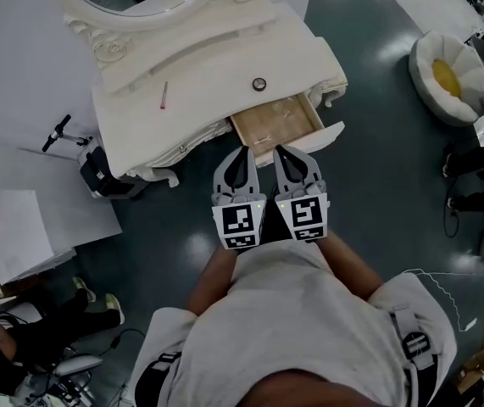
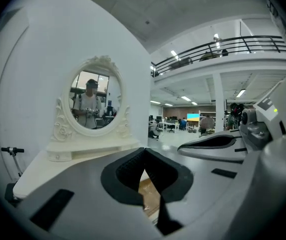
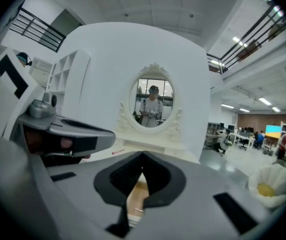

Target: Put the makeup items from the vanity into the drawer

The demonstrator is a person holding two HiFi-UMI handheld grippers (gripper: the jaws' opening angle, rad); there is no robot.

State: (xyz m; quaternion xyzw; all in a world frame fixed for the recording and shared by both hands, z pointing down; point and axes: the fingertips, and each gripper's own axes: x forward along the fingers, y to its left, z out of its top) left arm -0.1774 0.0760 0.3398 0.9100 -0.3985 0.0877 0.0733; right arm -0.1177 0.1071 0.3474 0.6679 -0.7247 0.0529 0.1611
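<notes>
The white vanity (image 1: 199, 66) with an oval mirror (image 3: 154, 102) stands ahead of me, and its wooden drawer (image 1: 265, 125) is pulled out at the front right. On the vanity top lie a thin pink stick (image 1: 164, 95) and a small round dark item (image 1: 259, 84). My left gripper (image 1: 242, 153) and right gripper (image 1: 280, 151) are held side by side just short of the drawer front. Both are shut, with nothing between their fingers. The drawer's wood shows below the left gripper (image 2: 144, 151) and the right gripper (image 3: 143, 156); a small pale item lies inside, and I cannot tell what it is.
A white flower-shaped cushion (image 1: 449, 75) with a yellow centre sits on the floor at the right. A scooter (image 1: 59, 132) and a dark bin (image 1: 97, 172) stand left of the vanity. A person's legs (image 1: 47, 325) and cables are at the lower left.
</notes>
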